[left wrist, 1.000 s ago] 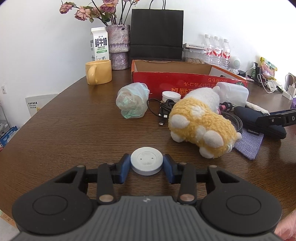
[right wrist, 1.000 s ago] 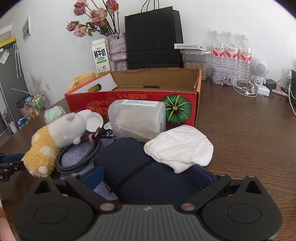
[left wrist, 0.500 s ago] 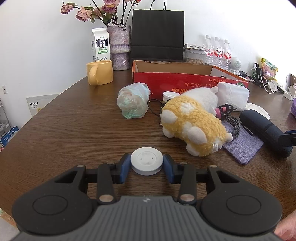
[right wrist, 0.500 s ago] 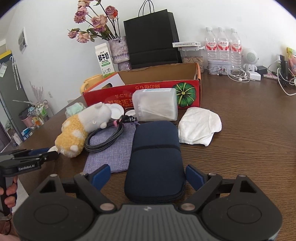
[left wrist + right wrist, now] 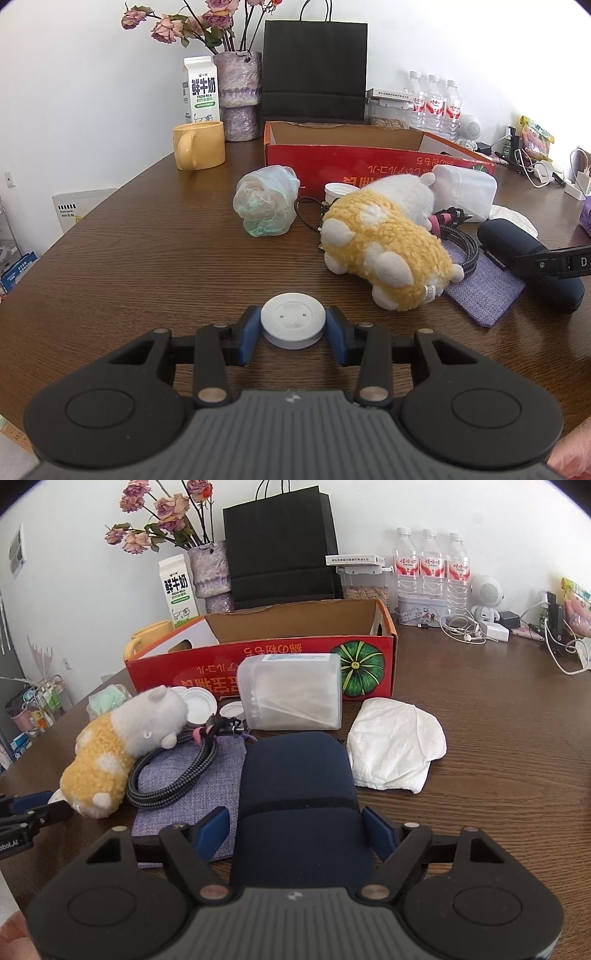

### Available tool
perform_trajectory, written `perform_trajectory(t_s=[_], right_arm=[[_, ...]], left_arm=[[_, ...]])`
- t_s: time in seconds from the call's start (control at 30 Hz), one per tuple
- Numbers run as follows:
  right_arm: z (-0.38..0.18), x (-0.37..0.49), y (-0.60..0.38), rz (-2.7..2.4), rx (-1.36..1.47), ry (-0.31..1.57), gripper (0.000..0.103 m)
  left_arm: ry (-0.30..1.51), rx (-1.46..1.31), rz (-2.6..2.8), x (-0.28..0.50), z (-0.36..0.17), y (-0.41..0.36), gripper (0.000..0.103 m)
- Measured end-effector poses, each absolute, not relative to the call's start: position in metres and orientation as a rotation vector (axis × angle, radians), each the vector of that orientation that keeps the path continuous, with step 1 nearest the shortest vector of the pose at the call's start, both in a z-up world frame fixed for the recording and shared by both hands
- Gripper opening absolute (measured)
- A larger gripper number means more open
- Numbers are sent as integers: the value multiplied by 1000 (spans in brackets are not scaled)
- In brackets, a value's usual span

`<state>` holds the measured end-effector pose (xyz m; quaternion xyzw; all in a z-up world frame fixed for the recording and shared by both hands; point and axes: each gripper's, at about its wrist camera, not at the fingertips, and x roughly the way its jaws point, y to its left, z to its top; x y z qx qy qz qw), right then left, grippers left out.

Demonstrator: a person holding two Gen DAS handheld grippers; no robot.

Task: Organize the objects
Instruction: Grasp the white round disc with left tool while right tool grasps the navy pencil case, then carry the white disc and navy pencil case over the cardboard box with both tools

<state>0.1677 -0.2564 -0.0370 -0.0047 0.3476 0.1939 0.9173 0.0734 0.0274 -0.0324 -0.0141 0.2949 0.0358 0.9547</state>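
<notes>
My left gripper (image 5: 293, 330) is shut on a white round lid (image 5: 293, 317), held low over the brown table (image 5: 147, 266). My right gripper (image 5: 297, 830) straddles the near end of a navy zip case (image 5: 295, 775). Its jaws are closing, and a thin gap still shows at the left pad. A yellow and white plush toy (image 5: 384, 251) lies beside a braided cable (image 5: 173, 775) and a purple pouch (image 5: 192, 786). Behind them stand a translucent plastic box (image 5: 291, 694) and the open red cardboard box (image 5: 258, 657).
A white crumpled cloth (image 5: 395, 753) lies right of the case. A bagged bundle (image 5: 266, 206) and a yellow mug (image 5: 199, 146) sit to the left. A milk carton (image 5: 201, 92), vase, black paper bag (image 5: 280, 542), water bottles (image 5: 428, 565) and chargers line the back wall.
The right gripper drew back from the navy case, then came in over its near end again with narrower jaws. The left gripper and its lid have not moved.
</notes>
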Motion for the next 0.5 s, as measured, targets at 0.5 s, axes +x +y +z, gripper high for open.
perform_trajectory(t_s=[0.5], right_arm=[[-25, 152, -261, 400, -26, 623, 62]], left_arm=[[565, -31, 88, 71, -27, 30, 39]])
